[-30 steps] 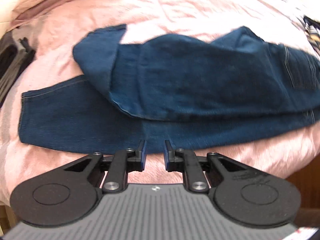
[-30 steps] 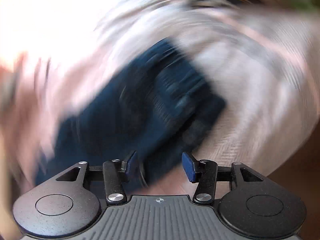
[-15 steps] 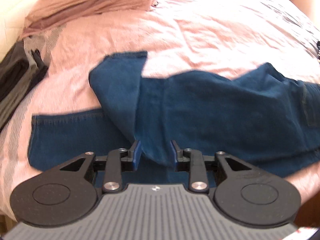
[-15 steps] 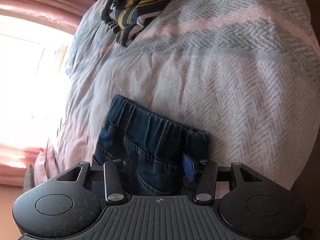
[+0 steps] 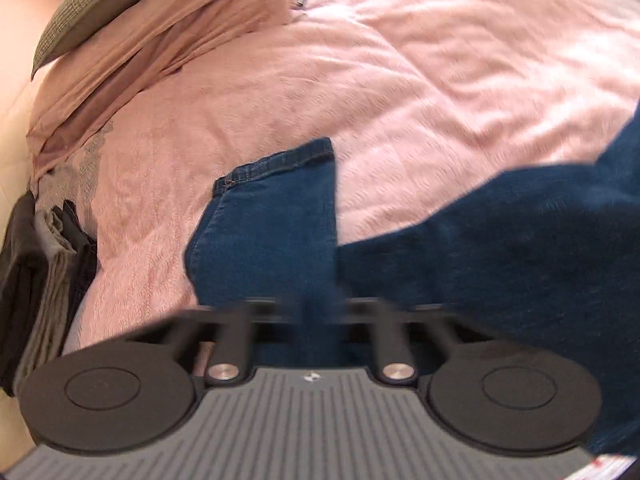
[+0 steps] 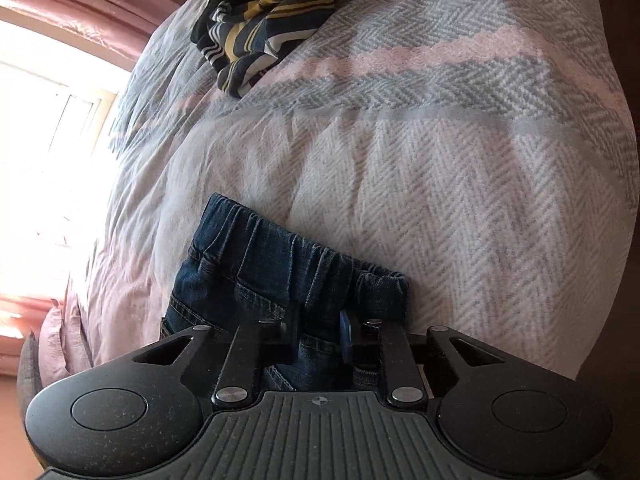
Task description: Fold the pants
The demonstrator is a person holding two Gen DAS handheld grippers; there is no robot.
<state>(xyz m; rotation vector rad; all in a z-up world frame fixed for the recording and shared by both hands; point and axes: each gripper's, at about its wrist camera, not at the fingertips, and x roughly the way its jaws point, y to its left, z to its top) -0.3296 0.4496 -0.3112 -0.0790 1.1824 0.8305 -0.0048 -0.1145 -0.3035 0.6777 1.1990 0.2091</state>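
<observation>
Two grippers are on the jeans (image 5: pixel 500 248) at once, and we work them as a pair. The jeans lie across the pink bedspread (image 5: pixel 420 80), one leg doubled back so that its hem (image 5: pixel 280 160) points up the bed. Our left gripper (image 5: pixel 320 312) has just been closing on the denim of that leg; it is blurred, so we judge the grip more than see it, but the fingers look drawn together with cloth between them. Our right gripper (image 6: pixel 320 332) has also just been closing, and its fingers pinch a gather of denim just below the elastic waistband (image 6: pixel 304 248), which rests on the grey-and-white herringbone blanket (image 6: pixel 440 160).

To do this step well, we judge that both ends should rise together and only a little, so the cloth hangs taut between them and the crooked leg falls straight. We would then lay it down along the other leg, edges matched, before letting go. If one end lifts faster, the fold will skew. The pile of dark folded clothes (image 5: pixel 44 276) at the left edge and the striped garment (image 6: pixel 260 28) near the right gripper lie well apart from the jeans.
</observation>
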